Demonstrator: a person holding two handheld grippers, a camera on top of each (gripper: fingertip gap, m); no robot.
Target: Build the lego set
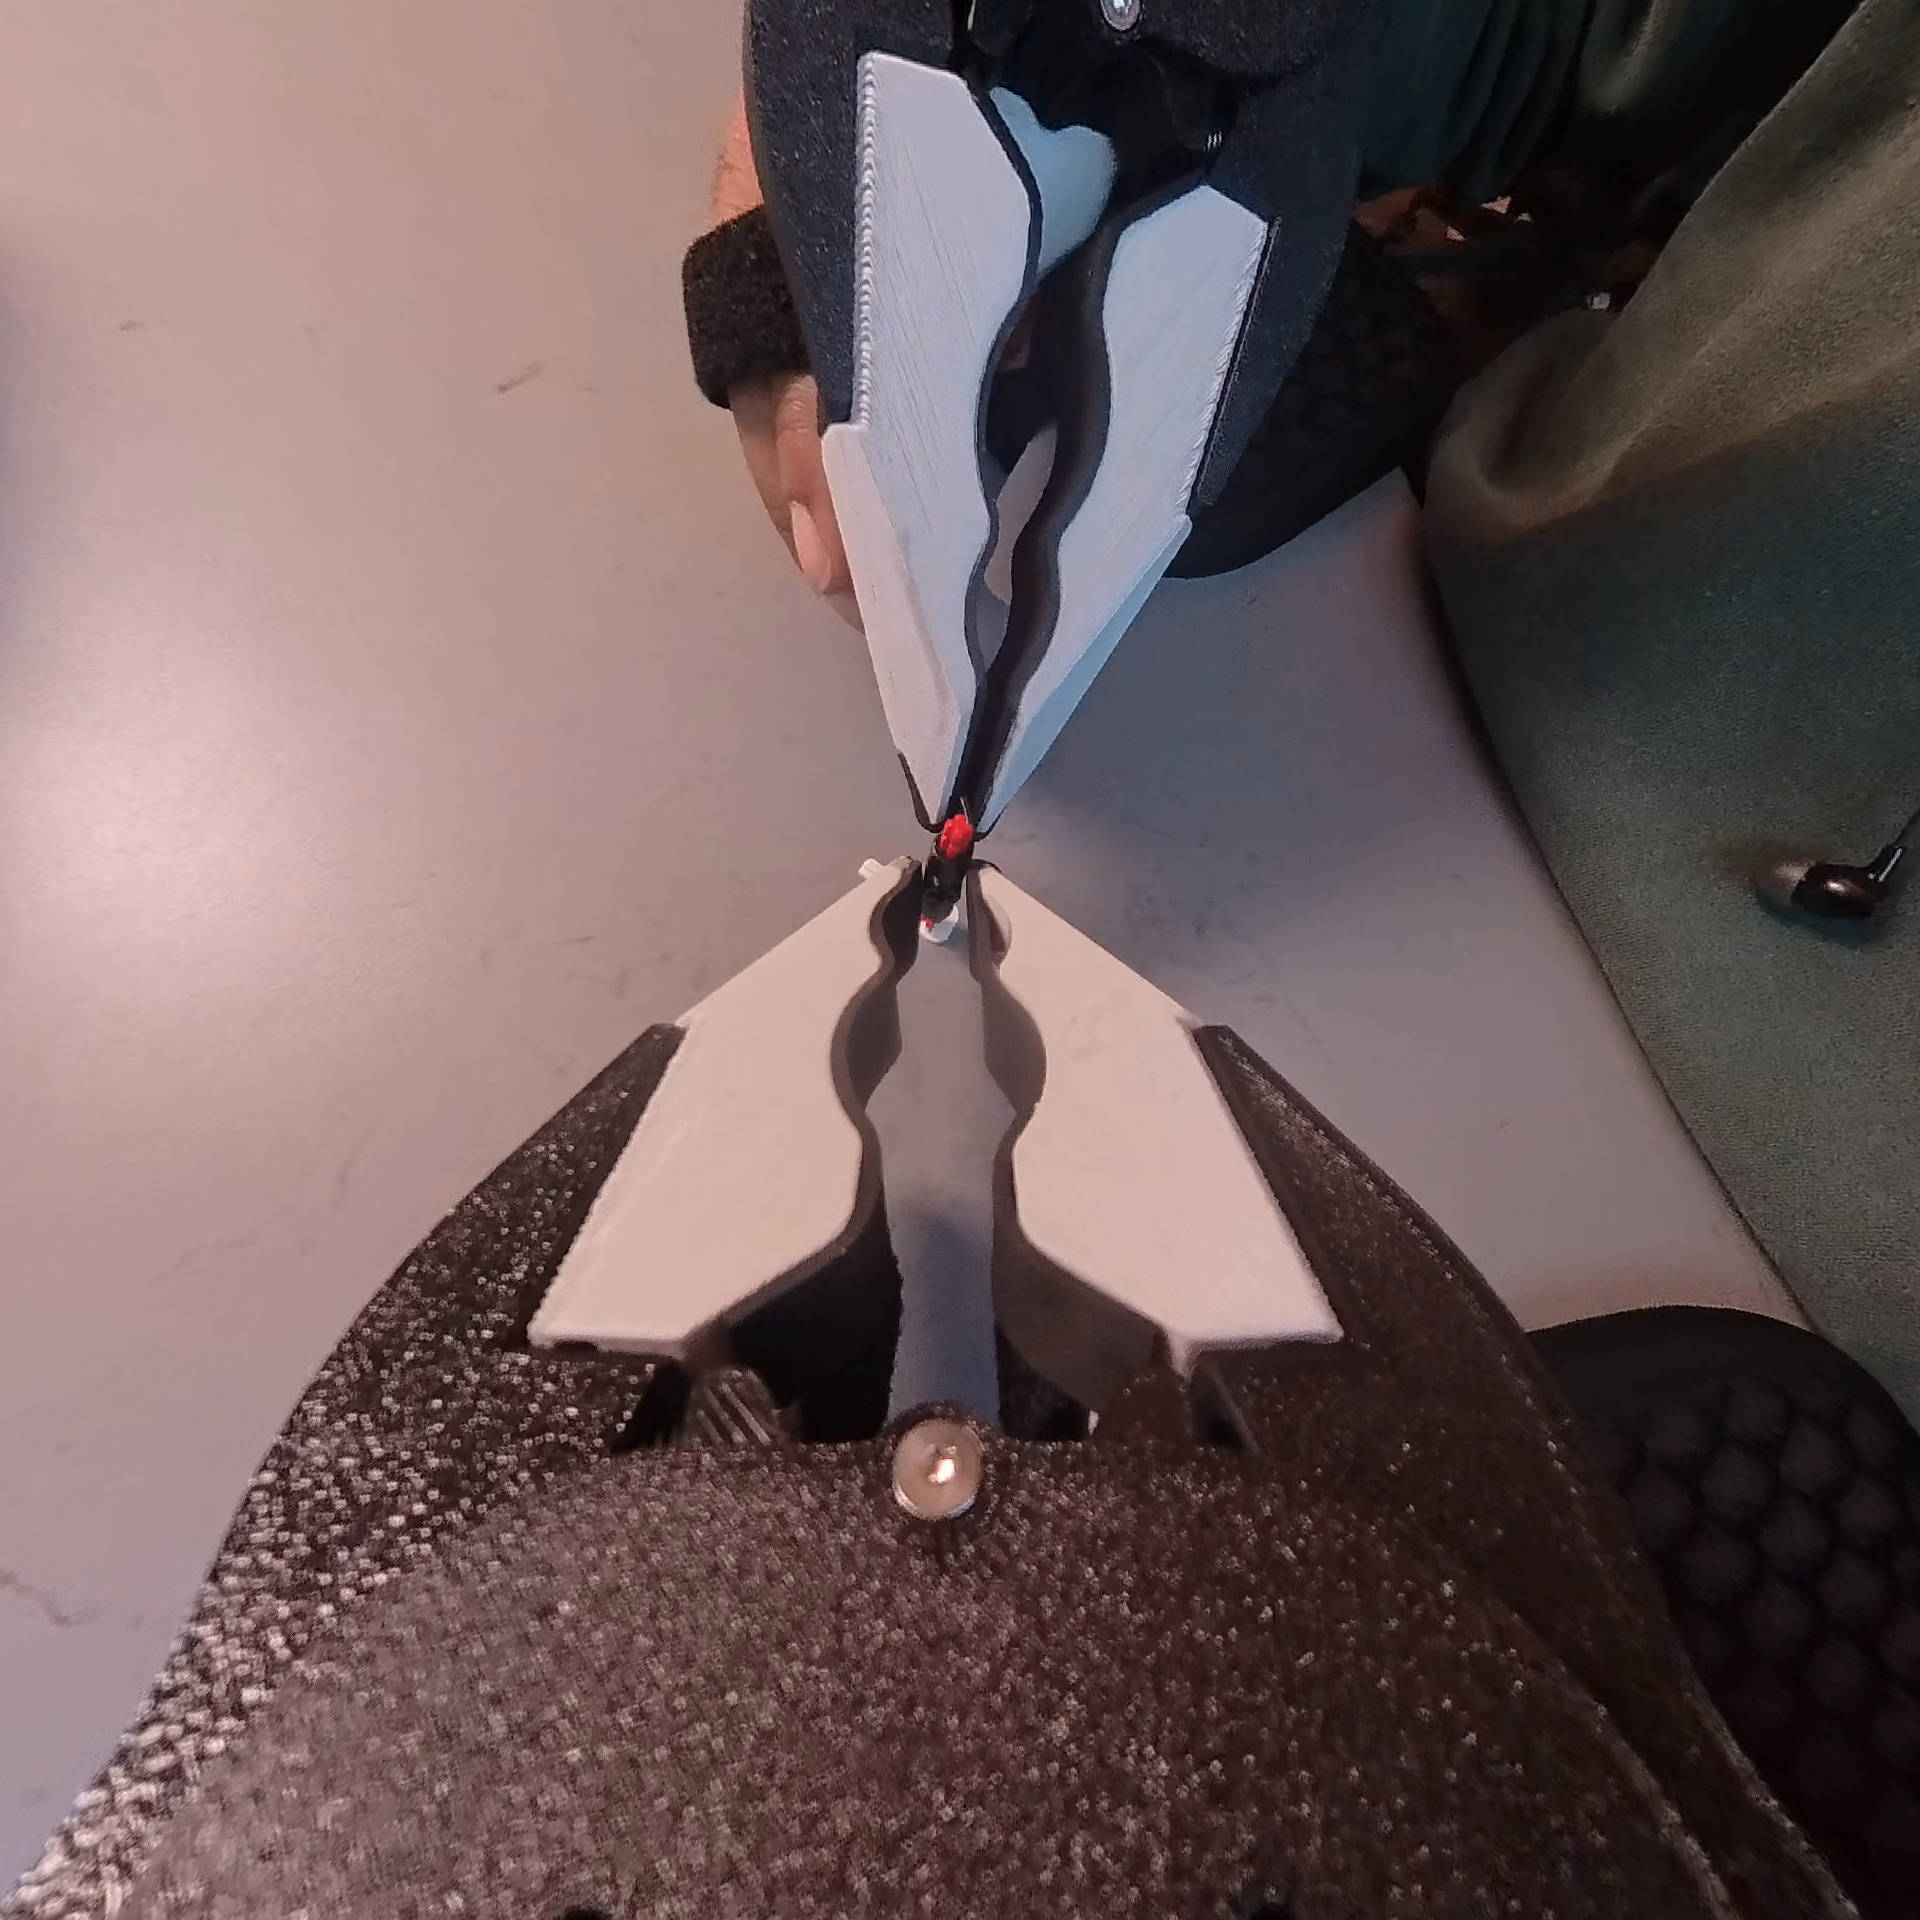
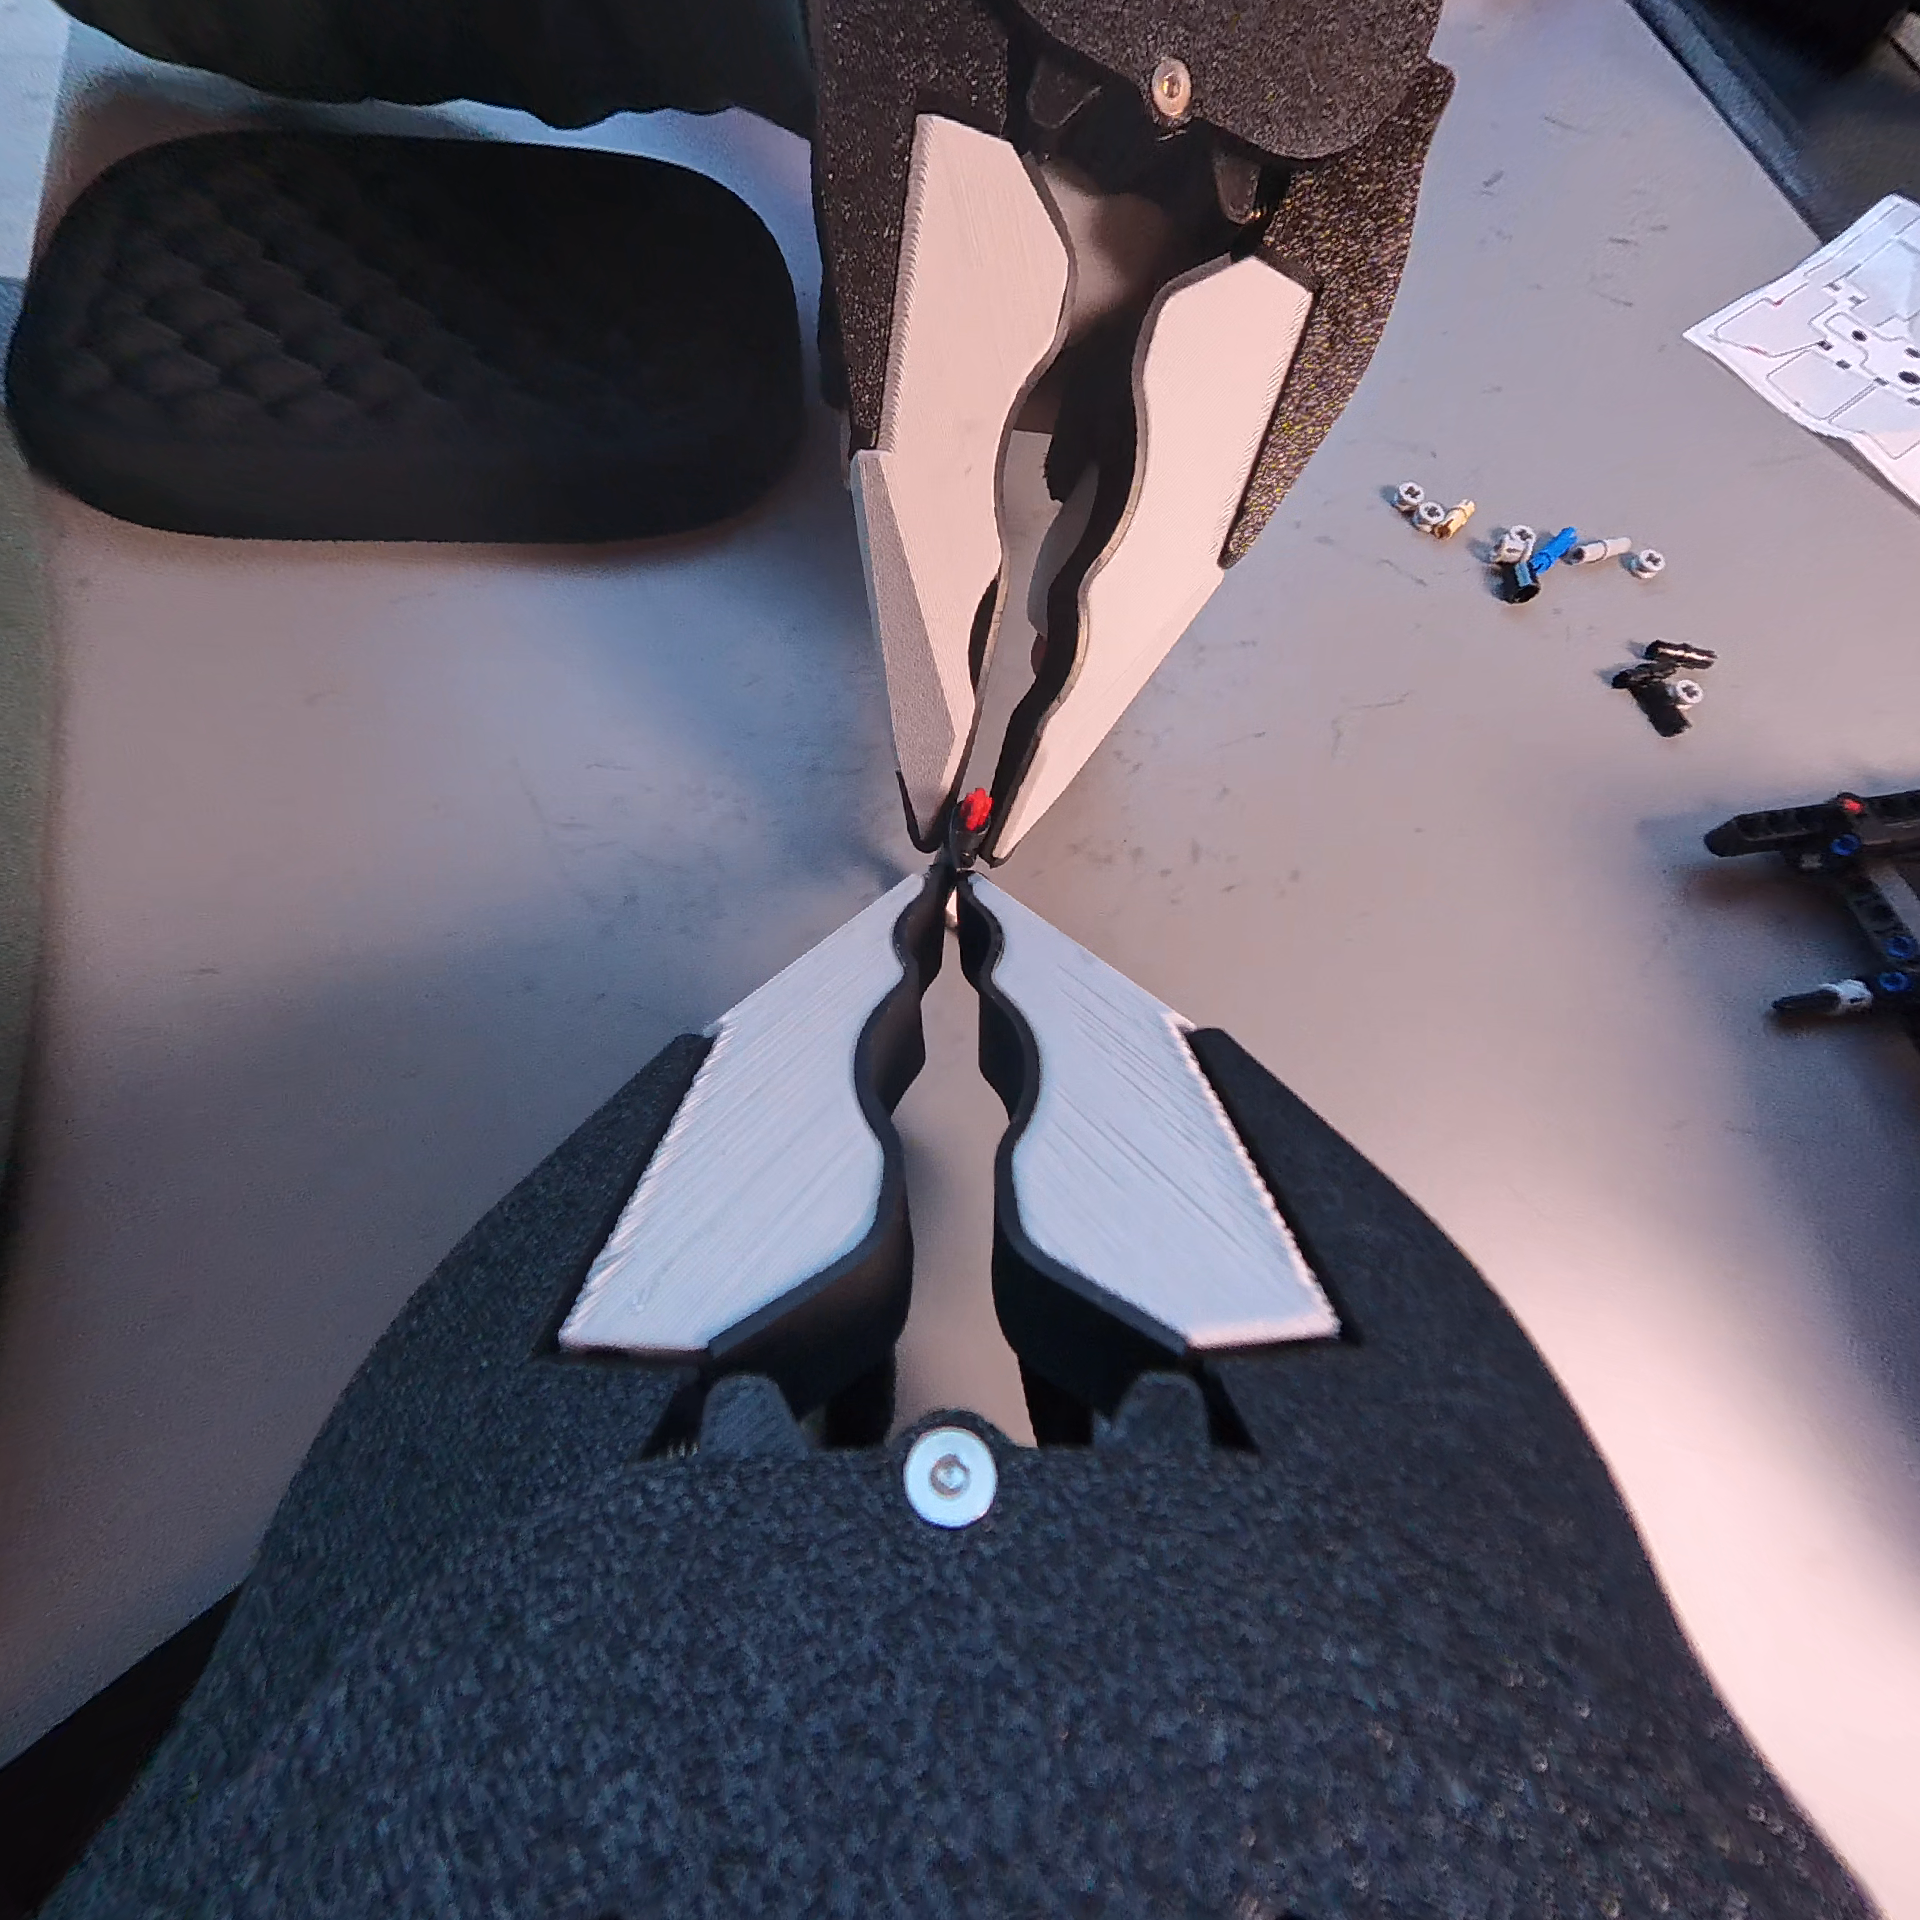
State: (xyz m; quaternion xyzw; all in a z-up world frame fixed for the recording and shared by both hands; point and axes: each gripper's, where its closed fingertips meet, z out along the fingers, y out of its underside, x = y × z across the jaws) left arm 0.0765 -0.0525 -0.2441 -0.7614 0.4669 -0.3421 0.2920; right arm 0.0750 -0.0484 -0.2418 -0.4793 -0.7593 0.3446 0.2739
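Red pin (image 2: pixel 975 806) with black stub sits above bare table (image 1: pixel 312 727), pinched tip to tip between both claws. Left gripper (image 1: pixel 943 891) nipped onto lower black-and-white end; right gripper (image 2: pixel 951 896) clamped at its end, both nearly closed. Part-built black frame (image 2: pixel 1839 862) lies well right of pin, loose pins and bushes (image 2: pixel 1538 545) and instruction sheet (image 2: pixel 1829 343) beyond. Judgement: early-to-middle stage, small sub-joint under way, most parts unplaced.
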